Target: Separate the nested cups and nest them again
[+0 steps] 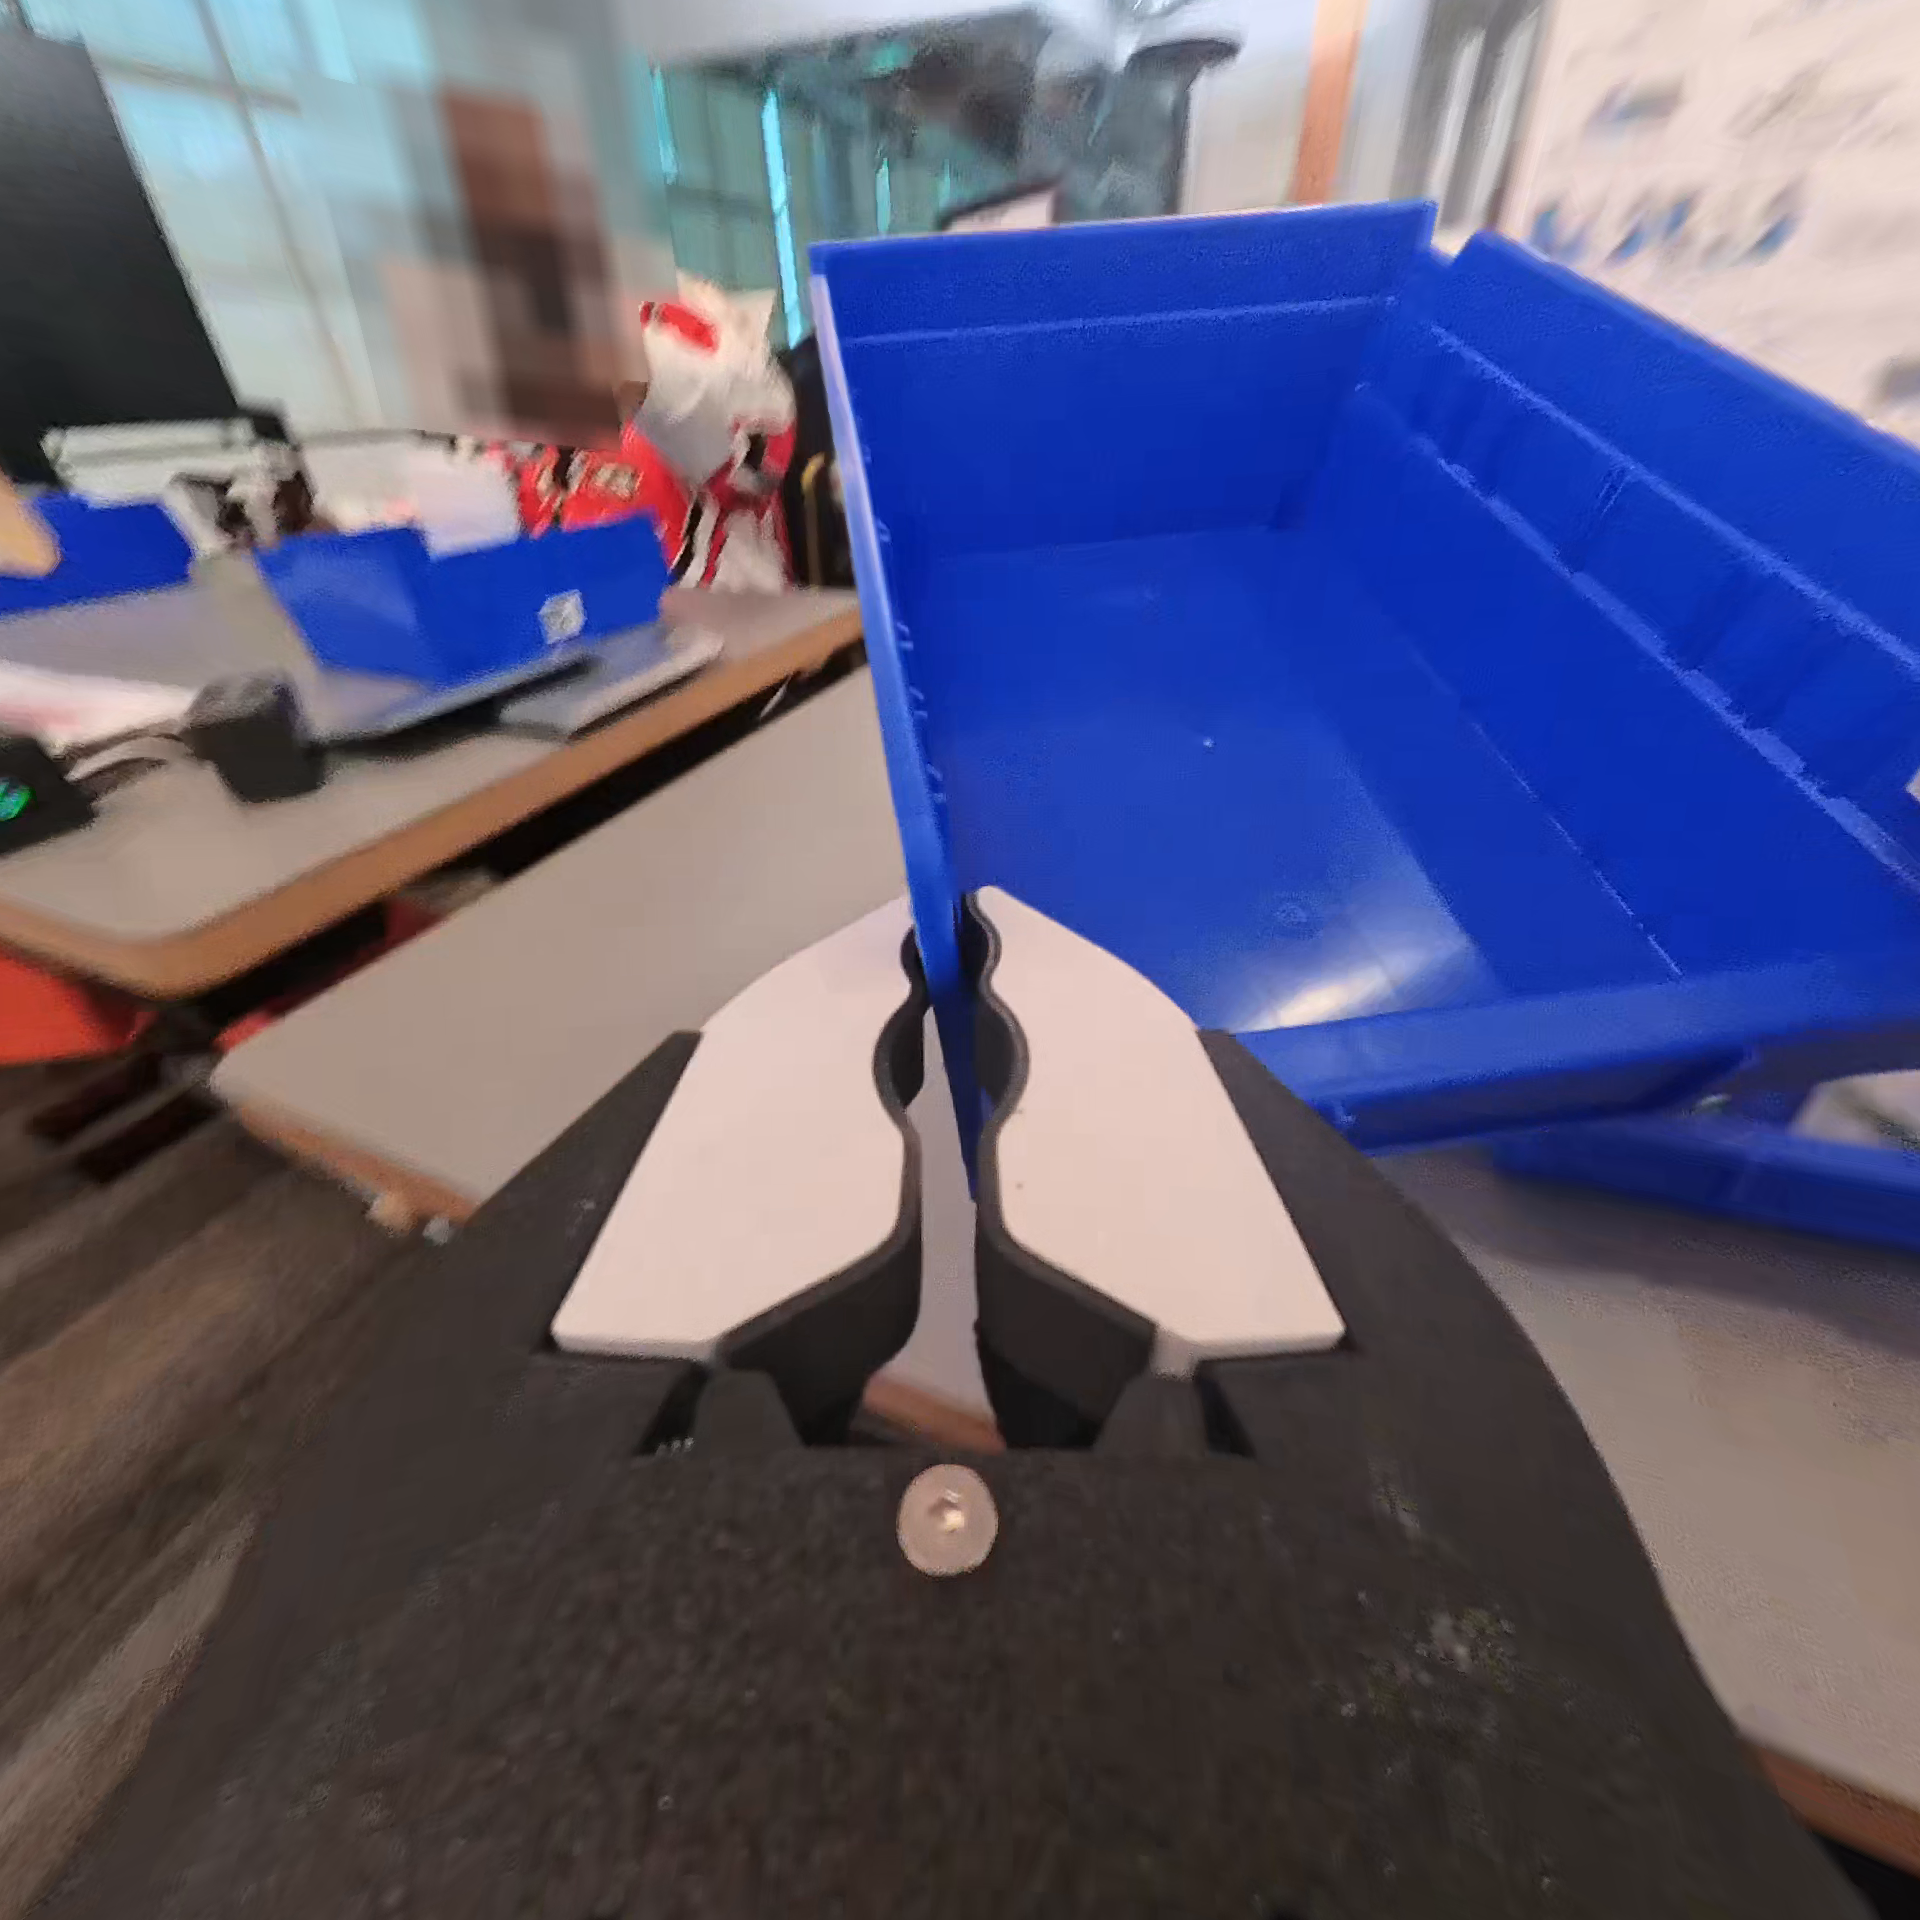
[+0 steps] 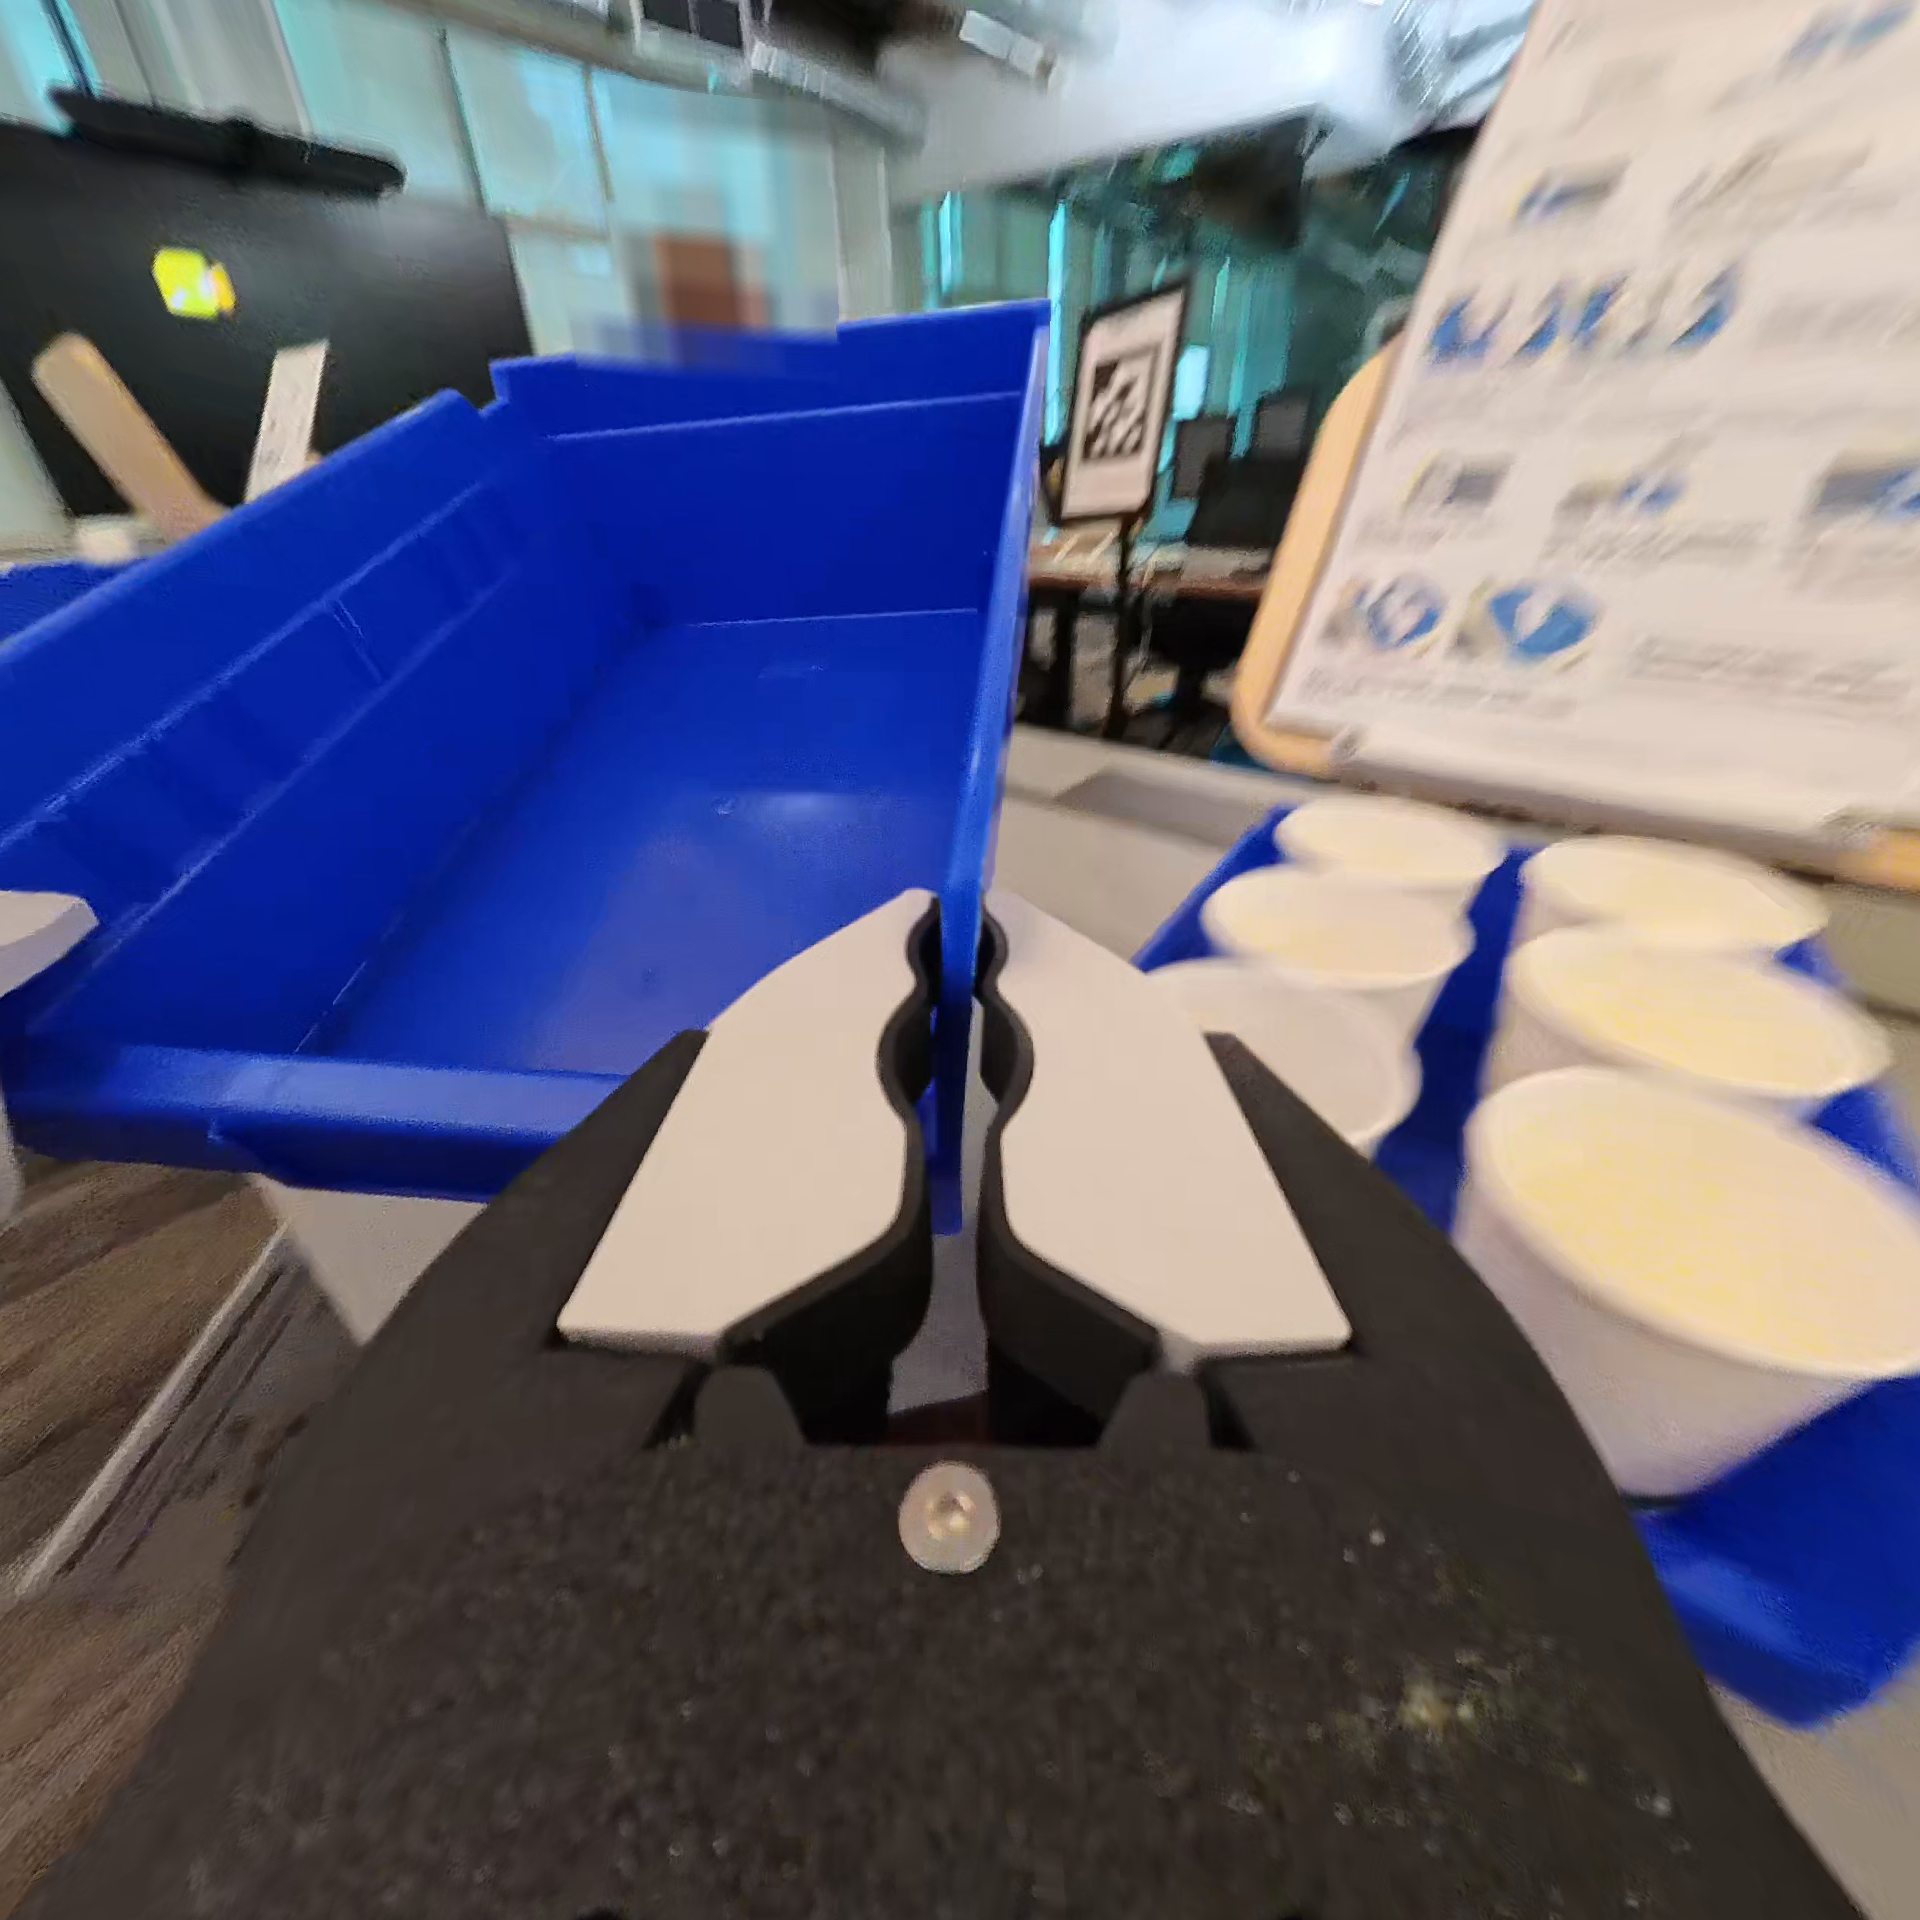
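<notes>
An empty blue plastic bin (image 1: 1299, 727) is held off the table between both grippers. My left gripper (image 1: 951, 935) is shut on the bin's left side wall. My right gripper (image 2: 961, 935) is shut on the bin's right side wall (image 2: 997, 675). The bin's inside (image 2: 623, 831) is bare. Several white paper cups (image 2: 1683, 1018) stand in another blue bin (image 2: 1787, 1621) at the right of the right wrist view. A tip of my left gripper's finger (image 2: 42, 930) shows at that view's left edge.
A second blue bin (image 1: 1766, 1184) lies under the held one on the grey table (image 1: 582, 987). A printed board (image 2: 1662, 436) leans behind the cups. Another table with blue bins (image 1: 468, 613) and clutter stands to the left. Wood floor (image 1: 135, 1351) lies below.
</notes>
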{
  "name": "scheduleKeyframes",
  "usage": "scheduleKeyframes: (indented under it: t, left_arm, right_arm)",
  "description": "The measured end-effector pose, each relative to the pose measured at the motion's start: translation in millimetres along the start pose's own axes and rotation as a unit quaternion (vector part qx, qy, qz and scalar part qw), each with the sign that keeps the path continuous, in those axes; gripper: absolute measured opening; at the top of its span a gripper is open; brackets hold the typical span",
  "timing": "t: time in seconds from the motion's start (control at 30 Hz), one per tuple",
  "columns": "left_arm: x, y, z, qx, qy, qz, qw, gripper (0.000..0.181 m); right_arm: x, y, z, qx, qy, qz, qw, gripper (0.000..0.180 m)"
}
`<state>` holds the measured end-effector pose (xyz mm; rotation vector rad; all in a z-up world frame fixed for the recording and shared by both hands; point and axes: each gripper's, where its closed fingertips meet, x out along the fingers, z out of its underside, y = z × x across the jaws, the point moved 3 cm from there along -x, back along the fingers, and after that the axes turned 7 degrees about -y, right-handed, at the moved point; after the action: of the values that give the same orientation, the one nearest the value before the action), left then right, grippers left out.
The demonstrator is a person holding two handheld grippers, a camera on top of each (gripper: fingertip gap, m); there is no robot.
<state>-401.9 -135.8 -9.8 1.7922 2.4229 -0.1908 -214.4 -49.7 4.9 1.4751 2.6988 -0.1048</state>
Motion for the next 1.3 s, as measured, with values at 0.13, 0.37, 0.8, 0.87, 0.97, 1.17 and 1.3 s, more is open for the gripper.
scheduleKeyframes:
  t: [0.13, 0.37, 0.8, 0.87, 0.97, 1.17, 1.3]
  left_arm:
    - [9.1, 74.3, -60.9, 0.018, 0.062, 0.097, 0.993, 0.004]
    - [24.9, 274.7, -90.3, 0.020, 0.046, 0.302, 0.952, 0.004]
    - [12.5, 515.1, 52.1, 0.144, -0.084, 0.394, 0.904, 0.007]
    - [14.5, 518.5, 62.5, 0.159, -0.089, 0.388, 0.904, 0.008]
    - [17.6, 521.6, 75.4, 0.173, -0.108, 0.388, 0.899, 0.010]
    - [9.7, 528.6, 99.4, 0.203, -0.132, 0.420, 0.875, 0.016]
    - [3.1, 513.4, 101.9, 0.227, -0.133, 0.416, 0.871, 0.044]
  right_arm:
    - [-45.0, 72.4, -58.5, -0.025, 0.065, 0.095, 0.993, 0.004]
    - [-148.9, 235.9, -69.2, 0.005, 0.044, 0.255, 0.966, 0.005]
    - [-238.4, 440.0, 77.5, 0.106, -0.095, 0.292, 0.946, 0.004]
    - [-233.7, 447.0, 91.9, 0.115, -0.104, 0.284, 0.946, 0.004]
    - [-228.0, 454.2, 106.1, 0.127, -0.123, 0.278, 0.944, 0.004]
    - [-231.9, 464.8, 132.4, 0.163, -0.153, 0.300, 0.927, 0.003]
    - [-239.1, 465.8, 129.1, 0.185, -0.155, 0.297, 0.924, 0.020]
